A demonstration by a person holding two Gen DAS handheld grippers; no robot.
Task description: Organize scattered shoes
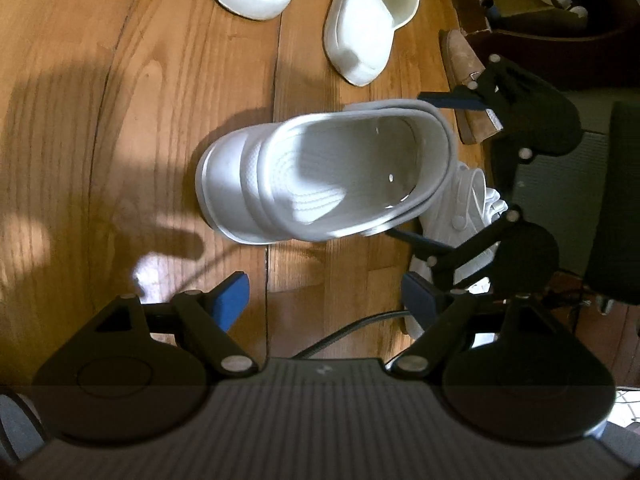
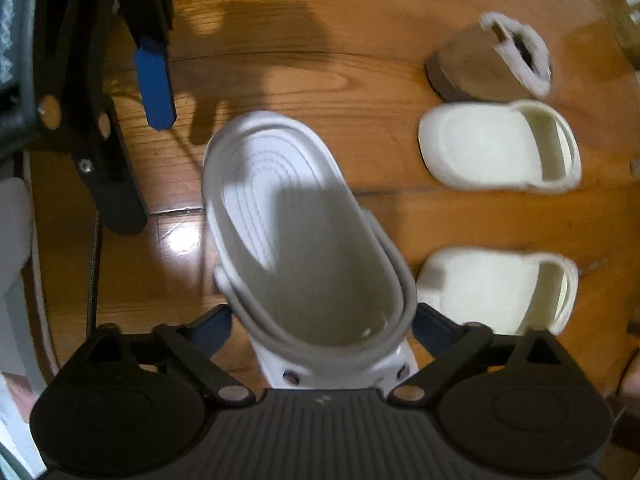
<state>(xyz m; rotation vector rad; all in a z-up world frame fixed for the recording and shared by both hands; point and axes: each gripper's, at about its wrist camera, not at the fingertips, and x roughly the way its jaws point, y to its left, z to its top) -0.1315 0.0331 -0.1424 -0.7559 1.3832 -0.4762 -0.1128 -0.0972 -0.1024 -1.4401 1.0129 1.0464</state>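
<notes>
On glossy wood planks (image 1: 80,140), smooth rounded white clog (image 1: 320,176), right gripper (image 2: 322,326) spread.

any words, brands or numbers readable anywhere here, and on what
None can be read.
Left gripper body: a small pale mark, too small to read.
Right gripper body: the same kind of mark, too small to read.
White clog, cream clogs and brown slipper: no lettering visible.

A pale grey clog (image 2: 304,240) rests upright on the wooden floor (image 2: 360,60), opening up, beside two cream clogs (image 2: 496,144) side by side and a brown fleece-lined slipper (image 2: 480,68).
</notes>
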